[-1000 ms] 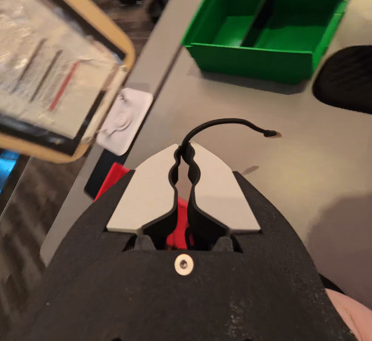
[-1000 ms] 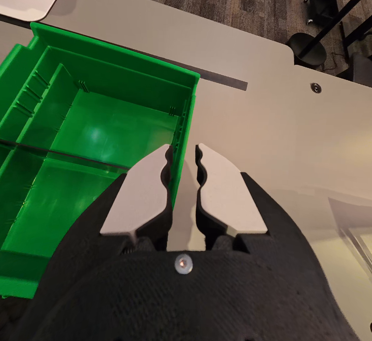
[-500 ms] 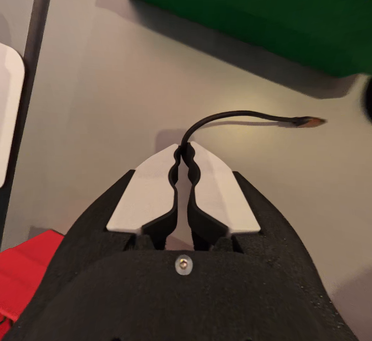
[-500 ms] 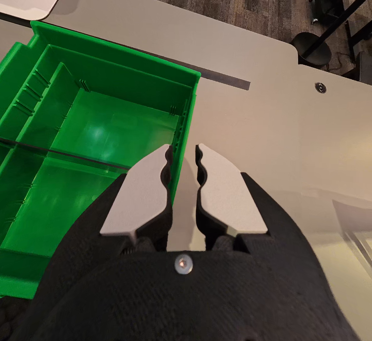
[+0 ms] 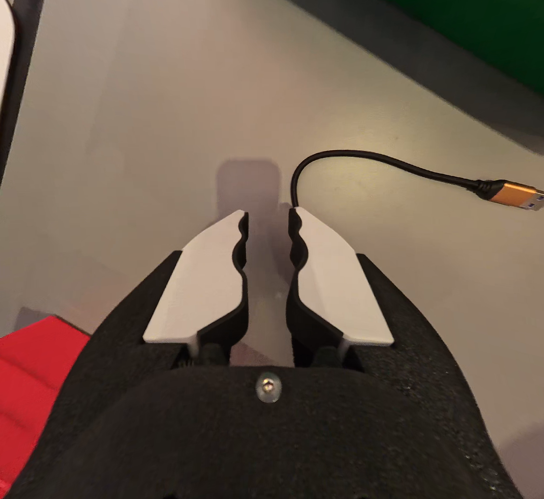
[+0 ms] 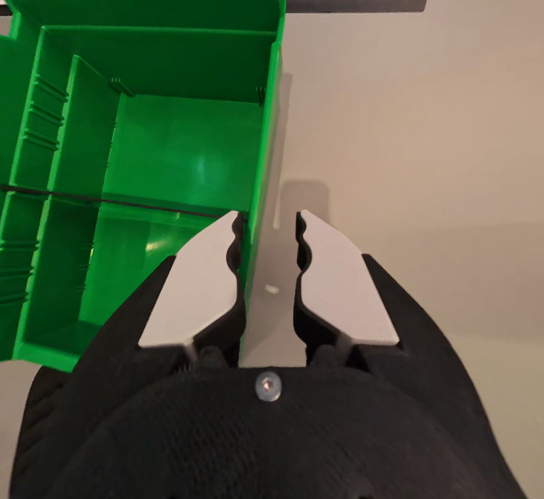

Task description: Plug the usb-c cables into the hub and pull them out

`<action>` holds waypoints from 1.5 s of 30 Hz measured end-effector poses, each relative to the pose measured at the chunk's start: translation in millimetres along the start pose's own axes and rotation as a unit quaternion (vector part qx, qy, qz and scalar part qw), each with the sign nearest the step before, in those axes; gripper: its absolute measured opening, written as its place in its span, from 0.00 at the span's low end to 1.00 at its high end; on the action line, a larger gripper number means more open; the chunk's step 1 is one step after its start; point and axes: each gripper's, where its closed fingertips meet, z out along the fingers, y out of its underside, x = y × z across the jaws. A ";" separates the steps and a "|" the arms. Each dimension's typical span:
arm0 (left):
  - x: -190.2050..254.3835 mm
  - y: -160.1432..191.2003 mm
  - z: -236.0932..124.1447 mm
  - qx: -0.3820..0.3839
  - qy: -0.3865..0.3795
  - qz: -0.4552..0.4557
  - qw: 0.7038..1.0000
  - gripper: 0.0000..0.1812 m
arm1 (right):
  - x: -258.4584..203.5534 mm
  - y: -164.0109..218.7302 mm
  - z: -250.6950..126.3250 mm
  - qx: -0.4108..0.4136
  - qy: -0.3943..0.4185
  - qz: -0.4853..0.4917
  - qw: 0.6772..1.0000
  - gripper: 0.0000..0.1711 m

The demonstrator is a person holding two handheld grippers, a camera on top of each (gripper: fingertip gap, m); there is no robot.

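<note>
My left gripper (image 5: 268, 211) is open just above the grey table (image 5: 147, 131), with bare table showing between its fingers. A black cable (image 5: 353, 154) rises from behind my right fingertip (image 5: 297, 214), curves right and lies on the table. It ends in an orange metal plug (image 5: 512, 195) at the right edge. My right gripper (image 6: 269, 212) is open and empty, and it hangs over the right wall of a green bin (image 6: 176, 8). No hub is in view.
The green bin's dark side (image 5: 441, 14) fills the upper right of the left wrist view. A red object (image 5: 35, 382) lies at the lower left. A dark strip (image 6: 353, 1) runs across the table behind the bin. Bare table (image 6: 412, 131) lies to the right. My right fingertips sit around 35 cm from my left ones.
My left gripper was shut on the black cable; its jaws have opened and let it go, and the cable now lies on the table. My right gripper has turned a little over the bin.
</note>
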 end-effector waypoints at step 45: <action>-90.9 252.3 -127.8 -0.116 0.109 -0.281 0.946 0.22 | -7.0 17.7 -35.0 -0.017 -0.087 0.193 0.977 0.11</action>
